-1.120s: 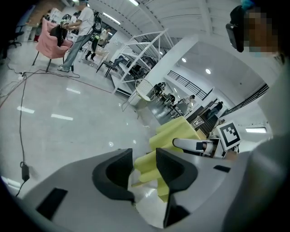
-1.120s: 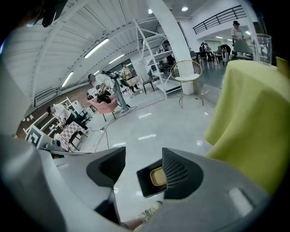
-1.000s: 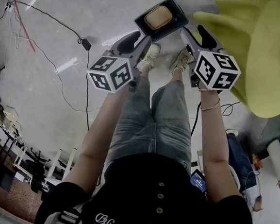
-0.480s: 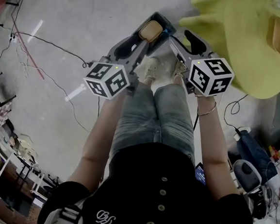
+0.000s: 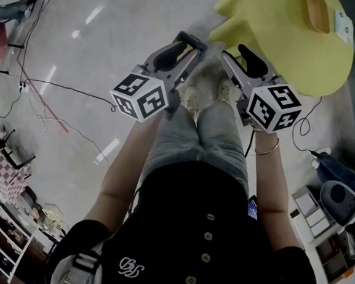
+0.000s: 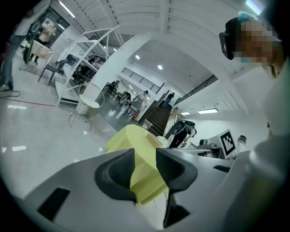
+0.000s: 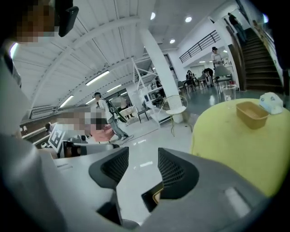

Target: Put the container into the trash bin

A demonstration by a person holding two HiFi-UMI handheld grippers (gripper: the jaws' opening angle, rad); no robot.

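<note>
Both grippers are held up in front of the person, side by side. My left gripper (image 5: pixel 195 45) (image 6: pixel 145 158) is open, and only the yellow table (image 6: pixel 136 149) shows through its gap. The jaws of my right gripper (image 5: pixel 228 54) (image 7: pixel 142 167) are apart and closing, with nothing between them. Just below its right finger, a corner of the black trash bin (image 7: pixel 149 199) with something tan inside shows on the floor. In the head view the bin is hidden. A tan container (image 7: pixel 251 113) (image 5: pixel 317 11) sits on the yellow table (image 5: pixel 285 42).
A white and blue item (image 7: pixel 271 102) lies next to the tan container. Cables (image 5: pixel 52 90) trail over the grey floor at the left. The person's shoes (image 5: pixel 190 97) show below the grippers. A white chair (image 7: pixel 176 108), people and a staircase stand farther off.
Both grippers have come up toward the head camera. The black bin with the tan container, earlier between their tips, has dropped out of the head view. The yellow table has shifted left.
</note>
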